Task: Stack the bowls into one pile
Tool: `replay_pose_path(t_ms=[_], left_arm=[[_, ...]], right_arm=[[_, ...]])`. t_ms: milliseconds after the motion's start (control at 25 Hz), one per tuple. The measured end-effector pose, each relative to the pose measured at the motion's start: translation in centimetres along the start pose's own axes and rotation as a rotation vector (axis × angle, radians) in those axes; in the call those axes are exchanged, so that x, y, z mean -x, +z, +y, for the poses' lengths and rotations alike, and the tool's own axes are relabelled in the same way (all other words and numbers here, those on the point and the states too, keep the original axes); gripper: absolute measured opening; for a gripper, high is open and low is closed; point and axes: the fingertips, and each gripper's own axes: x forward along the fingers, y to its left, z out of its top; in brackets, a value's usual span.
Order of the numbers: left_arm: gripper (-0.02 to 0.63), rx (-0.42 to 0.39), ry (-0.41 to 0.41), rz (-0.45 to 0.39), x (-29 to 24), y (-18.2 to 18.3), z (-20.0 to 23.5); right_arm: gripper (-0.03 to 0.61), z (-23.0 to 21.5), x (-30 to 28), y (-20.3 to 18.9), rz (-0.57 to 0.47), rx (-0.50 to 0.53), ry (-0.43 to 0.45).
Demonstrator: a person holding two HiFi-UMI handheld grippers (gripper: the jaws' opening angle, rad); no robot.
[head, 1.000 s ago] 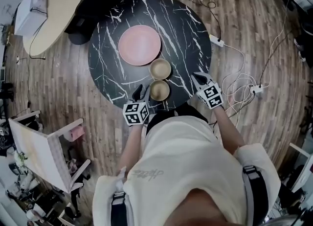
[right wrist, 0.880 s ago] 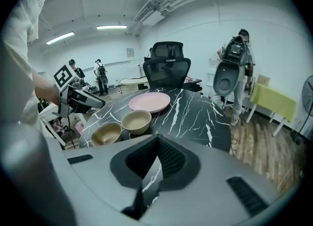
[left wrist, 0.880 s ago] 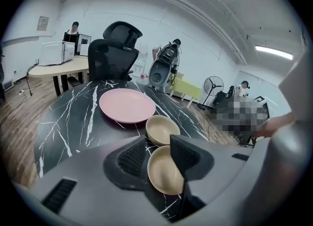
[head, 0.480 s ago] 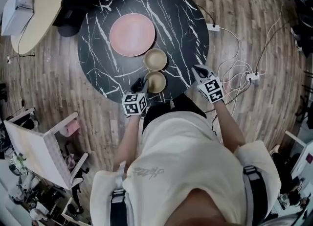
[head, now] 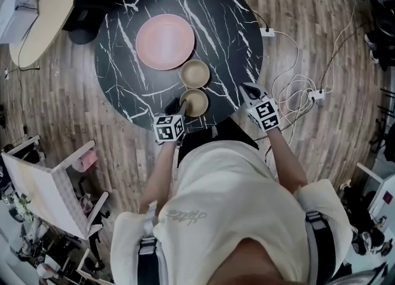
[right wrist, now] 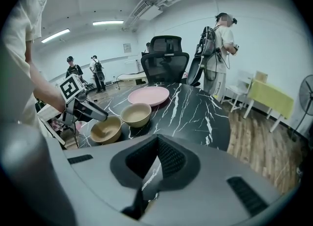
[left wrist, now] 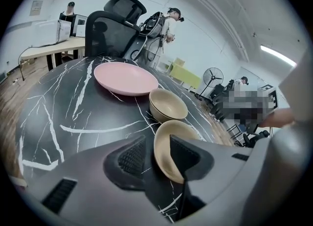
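Observation:
Two tan bowls stand side by side on the black marble table (head: 123,61). My left gripper (head: 178,103) is at the near bowl (head: 195,101), open, with the near bowl's (left wrist: 178,128) rim between its jaws, one jaw inside and one outside. The left gripper (left wrist: 157,144) shows a dark gap beside the rim. The far bowl (head: 194,73) sits upright just beyond, empty. My right gripper (head: 245,87) hovers at the table's right front edge, shut on nothing. From the right gripper (right wrist: 157,142) I see both bowls (right wrist: 106,129) (right wrist: 136,114).
A wide pink plate (head: 165,41) lies behind the bowls. A black office chair (left wrist: 115,29) stands at the table's far side. Cables and a power strip (head: 318,95) lie on the wood floor to the right. People stand farther off.
My left gripper has come down and forward onto the near bowl's rim. The right gripper has stayed where it was, still shut.

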Motion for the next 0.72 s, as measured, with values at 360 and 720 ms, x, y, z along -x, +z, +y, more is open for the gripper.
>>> replay_pose_path(t_ms=[360,720], left_arm=[[0.124,0.037,0.004,0.041,-0.7,-1.6,0.8],[0.037,0.069,0.002,0.047,-0.4,-1.7,0.9]], right_arm=[[0.005,-0.3,-0.3,0.1,0.006,0.000,-0.008],[0.005,-0.4,-0.2,0.1,-0.025,-0.003,-0.023]])
